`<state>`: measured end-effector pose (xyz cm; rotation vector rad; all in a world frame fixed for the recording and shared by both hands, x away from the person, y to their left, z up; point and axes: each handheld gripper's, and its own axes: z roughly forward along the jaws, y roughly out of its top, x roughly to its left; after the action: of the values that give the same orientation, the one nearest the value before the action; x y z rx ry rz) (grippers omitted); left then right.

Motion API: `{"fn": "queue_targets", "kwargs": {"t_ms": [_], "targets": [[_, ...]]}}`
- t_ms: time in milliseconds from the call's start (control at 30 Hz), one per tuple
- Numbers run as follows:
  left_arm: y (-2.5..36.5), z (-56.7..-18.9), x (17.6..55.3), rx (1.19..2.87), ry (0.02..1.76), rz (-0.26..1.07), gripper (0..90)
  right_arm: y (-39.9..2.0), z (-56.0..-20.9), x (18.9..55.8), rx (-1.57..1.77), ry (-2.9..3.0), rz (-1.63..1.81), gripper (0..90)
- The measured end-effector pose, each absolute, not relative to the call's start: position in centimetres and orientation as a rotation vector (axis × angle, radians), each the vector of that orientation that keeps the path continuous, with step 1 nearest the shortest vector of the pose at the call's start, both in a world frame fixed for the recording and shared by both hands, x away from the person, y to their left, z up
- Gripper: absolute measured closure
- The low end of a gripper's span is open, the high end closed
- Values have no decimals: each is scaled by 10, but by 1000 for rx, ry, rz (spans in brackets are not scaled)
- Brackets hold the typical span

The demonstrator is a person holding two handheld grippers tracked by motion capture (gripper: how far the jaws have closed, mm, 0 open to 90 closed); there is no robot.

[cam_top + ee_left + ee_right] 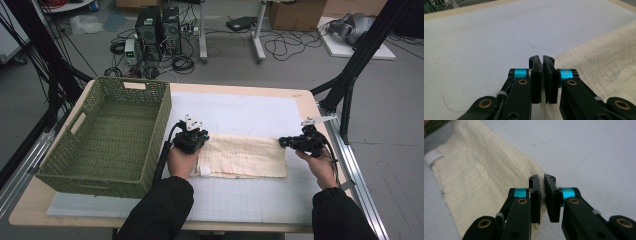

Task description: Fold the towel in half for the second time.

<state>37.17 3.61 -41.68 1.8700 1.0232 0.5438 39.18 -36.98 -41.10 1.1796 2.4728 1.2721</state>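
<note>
The cream cloth (245, 156) lies flat across the white mat (250, 112), right of the green basket (107, 135). The left gripper (200, 136) pinches the cloth's far-left corner; the right gripper (282, 142) clamps the far-right corner — 2 grips locked.

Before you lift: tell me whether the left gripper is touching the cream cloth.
Touching. In the left gripper view, the left gripper is shut on an edge of the cream cloth, with fabric pinched between its pads.

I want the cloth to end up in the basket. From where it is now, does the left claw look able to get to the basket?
Probably yes. The left claw, shut on the cloth at its corner, sits right beside the basket, with nothing between them.
</note>
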Motion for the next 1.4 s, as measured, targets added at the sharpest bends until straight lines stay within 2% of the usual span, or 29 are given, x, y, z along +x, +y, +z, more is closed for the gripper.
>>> {"fn": "queue_targets", "kwargs": {"t_ms": [333, 733, 800, 933, 1033, 1133, 1200, 1233, 1267, 1400], "targets": [[46, -419, 330, 1861, 908, 563, 847, -375, -409, 351, 1046, 2462, 1384, 831], [50, -441, 294, 1980, 893, 458, 832, -369, -426, 317, 973, 2579, 1331, 819], [51, -441, 291, 1989, 899, 426, 791, -369, -431, 314, 978, 2610, 1297, 788], [55, -429, 286, 1947, 890, 394, 645, -373, -425, 309, 1004, 2573, 1340, 639], [55, -413, 285, 1914, 862, 399, 603, -376, -409, 304, 999, 2503, 1431, 605], [50, -408, 290, 1911, 859, 398, 635, -368, -401, 306, 959, 2487, 1458, 646], [46, -414, 296, 1965, 876, 380, 731, -358, -404, 309, 952, 2507, 1429, 718], [42, -420, 300, 2014, 895, 366, 813, -353, -407, 312, 940, 2537, 1416, 764], [41, -424, 301, 2033, 906, 356, 847, -347, -413, 313, 939, 2574, 1400, 788], [42, -441, 302, 2086, 953, 310, 841, -339, -427, 312, 922, 2670, 1284, 817]]}}
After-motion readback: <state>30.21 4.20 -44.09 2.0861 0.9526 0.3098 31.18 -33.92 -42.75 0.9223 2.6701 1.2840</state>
